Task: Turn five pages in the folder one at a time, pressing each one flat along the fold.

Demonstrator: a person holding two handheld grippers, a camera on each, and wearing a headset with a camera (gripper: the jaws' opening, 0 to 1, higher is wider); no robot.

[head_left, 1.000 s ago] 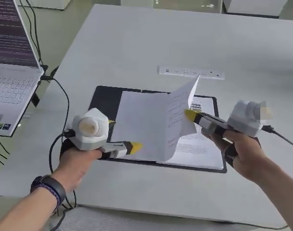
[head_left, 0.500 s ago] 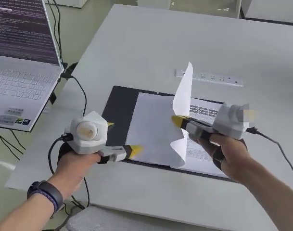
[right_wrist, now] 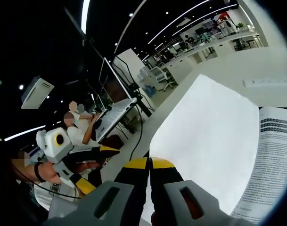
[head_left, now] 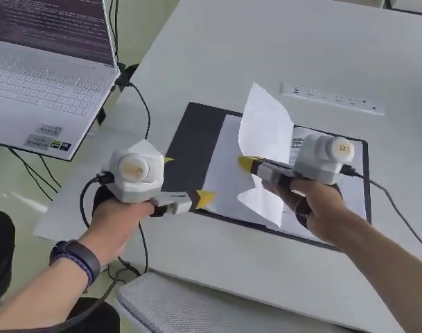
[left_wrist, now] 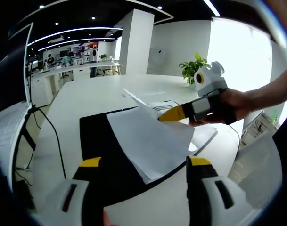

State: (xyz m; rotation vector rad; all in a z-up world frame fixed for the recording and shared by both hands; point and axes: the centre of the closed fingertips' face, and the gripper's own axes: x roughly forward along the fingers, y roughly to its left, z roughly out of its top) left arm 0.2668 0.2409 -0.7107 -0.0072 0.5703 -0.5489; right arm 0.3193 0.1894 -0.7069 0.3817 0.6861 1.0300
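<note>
One page [head_left: 266, 128] is gripped at its free edge by the closed right tool [head_left: 247, 164] and held upright above the open folder [head_left: 190, 142], laid on the desk [head_left: 217, 48] beneath that tool. The left tool [left_wrist: 145, 162] is held open and empty, the folder's left half just ahead. Recommended: page to be swung toward the left tool, released low, then pressed along the fold.

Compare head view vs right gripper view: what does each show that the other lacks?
Head view: the black folder lying open, and the hand holding the right hand-held gripper. Right gripper view: ceiling lights and office desks beyond. Both: the lifted page pinched by the right hand-held gripper, the open left hand-held gripper, the laptop, the power strip.
</note>
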